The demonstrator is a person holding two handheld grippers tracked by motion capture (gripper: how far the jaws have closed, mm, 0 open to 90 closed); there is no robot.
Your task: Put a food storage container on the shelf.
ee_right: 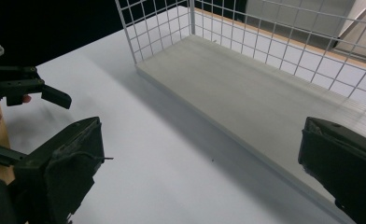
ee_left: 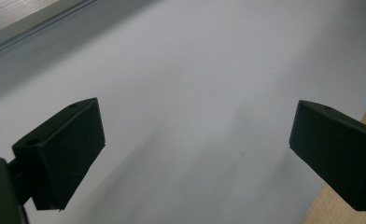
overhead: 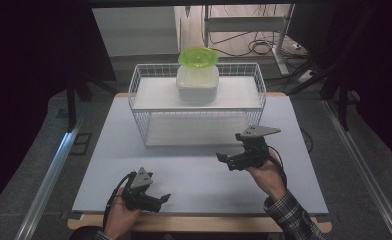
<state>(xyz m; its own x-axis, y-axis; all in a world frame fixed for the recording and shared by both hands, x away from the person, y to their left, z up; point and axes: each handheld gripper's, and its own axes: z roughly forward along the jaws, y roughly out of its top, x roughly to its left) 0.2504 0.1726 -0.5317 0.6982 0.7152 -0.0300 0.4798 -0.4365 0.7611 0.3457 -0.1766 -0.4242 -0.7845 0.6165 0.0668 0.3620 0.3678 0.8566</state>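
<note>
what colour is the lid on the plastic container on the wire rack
Bright translucent green lid, on the white plastic container; clearest in the high view.

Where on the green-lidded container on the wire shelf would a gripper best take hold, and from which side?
Probably the white container, across its two side walls below the green lid, coming in from the front. It stands upright on the top tier of the wire shelf, and the lid overhangs, so a grasp from above looks wide and slippery. Both the left gripper and right gripper are open and empty.

Green lid (overhead: 198, 56), white wire rack (overhead: 143, 92), plaid sleeve (overhead: 293, 215), black fingers (ee_left: 62, 149)
</note>
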